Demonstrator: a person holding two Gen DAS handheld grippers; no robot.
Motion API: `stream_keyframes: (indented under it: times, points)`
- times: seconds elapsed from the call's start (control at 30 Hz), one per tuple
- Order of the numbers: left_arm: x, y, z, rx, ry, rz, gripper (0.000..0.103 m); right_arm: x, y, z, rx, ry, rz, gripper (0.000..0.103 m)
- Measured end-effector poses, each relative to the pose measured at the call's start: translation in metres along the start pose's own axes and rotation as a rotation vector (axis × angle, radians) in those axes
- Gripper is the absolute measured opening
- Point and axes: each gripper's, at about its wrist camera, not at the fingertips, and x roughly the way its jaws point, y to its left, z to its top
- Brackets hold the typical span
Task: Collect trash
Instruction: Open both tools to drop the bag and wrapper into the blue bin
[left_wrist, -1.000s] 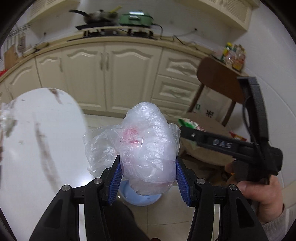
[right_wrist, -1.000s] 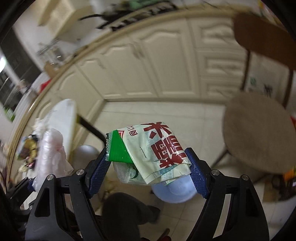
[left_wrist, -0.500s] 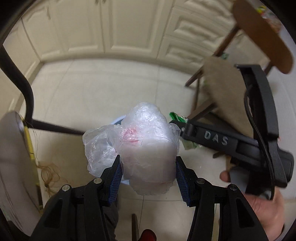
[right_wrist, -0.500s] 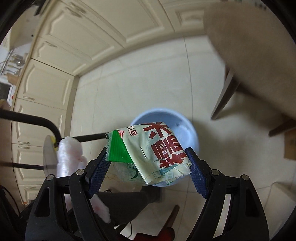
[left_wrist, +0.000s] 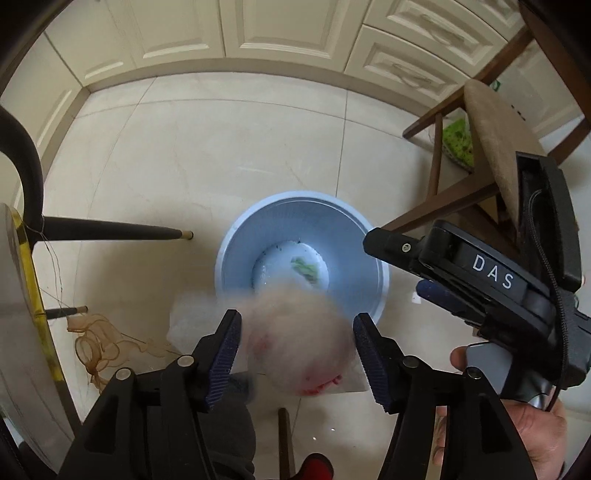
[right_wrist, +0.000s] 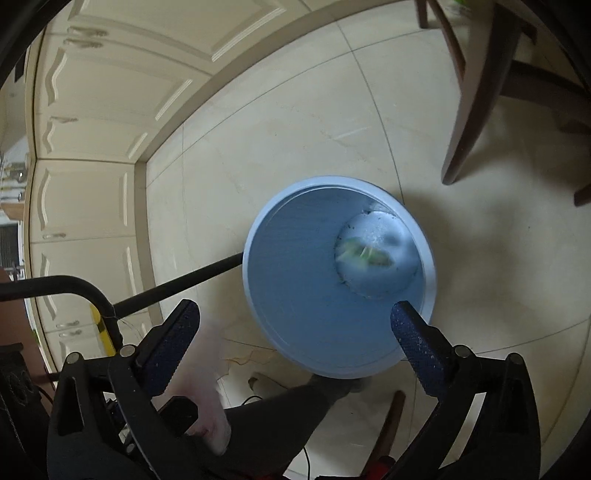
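On the tiled floor (left_wrist: 207, 155), near the cream cabinet fronts (left_wrist: 288, 33), stands a pale blue round bin (left_wrist: 369, 280), mouth up, seen almost straight down from both wrist views.

Left side: white table edge with a yellow rim (left_wrist: 29, 273) at the frame edge; black table legs (left_wrist: 110, 229) run out over the floor toward the bin's left rim. A tangle of brownish ribbon or string (left_wrist: 96, 343) lies on the floor below the table edge.

Left gripper (left_wrist: 297, 349): jaws spread apart, blue pads (left_wrist: 223, 354) on either side of a clear plastic bag wad (left_wrist: 295, 332) with red marks inside. The wad is motion-blurred and sits between the pads, over the bin's near rim; cannot tell whether the pads touch it.

Centre: at the bin's bottom lies a white and green wrapper (right_wrist: 364, 254), blurred in both views.

Right gripper (right_wrist: 295, 332): jaws wide apart, nothing between them; the bin's mouth fills the gap. From the left wrist view, the same tool shows as a black body marked "DAS", held in the right hand (left_wrist: 517, 439), its tip over the bin's right rim.

Right side: a wooden chair (left_wrist: 491, 147) with a tan padded seat stands near the bin. Something green (left_wrist: 458, 144) lies on the floor behind it.
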Motion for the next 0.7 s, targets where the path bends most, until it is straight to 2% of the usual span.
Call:
stream_keyframes:
  times: [0.3, 0.37, 0.4, 0.53, 0.7]
  points:
    - [-0.012, -0.02, -0.01, 0.048, -0.063, 0.066, 0.061, -0.035, 0.005, -0.01, -0.018, -0.075, -0.025, 0.103]
    - [-0.016, -0.023, -0.01, 0.049, -0.074, 0.053, 0.061, -0.048, 0.008, -0.014, -0.024, -0.099, -0.031, 0.103]
    - [-0.021, -0.029, -0.016, 0.086, -0.068, 0.041, 0.061, -0.056, 0.01, -0.017, -0.027, -0.113, -0.034, 0.103]
    - [-0.054, -0.05, -0.031, 0.143, -0.137, 0.024, 0.061, -0.091, 0.019, -0.03, -0.047, -0.176, -0.055, 0.103]
    - [-0.13, -0.053, -0.094, 0.204, -0.294, -0.011, 0.061, -0.151, 0.047, -0.061, -0.114, -0.298, -0.125, 0.103]
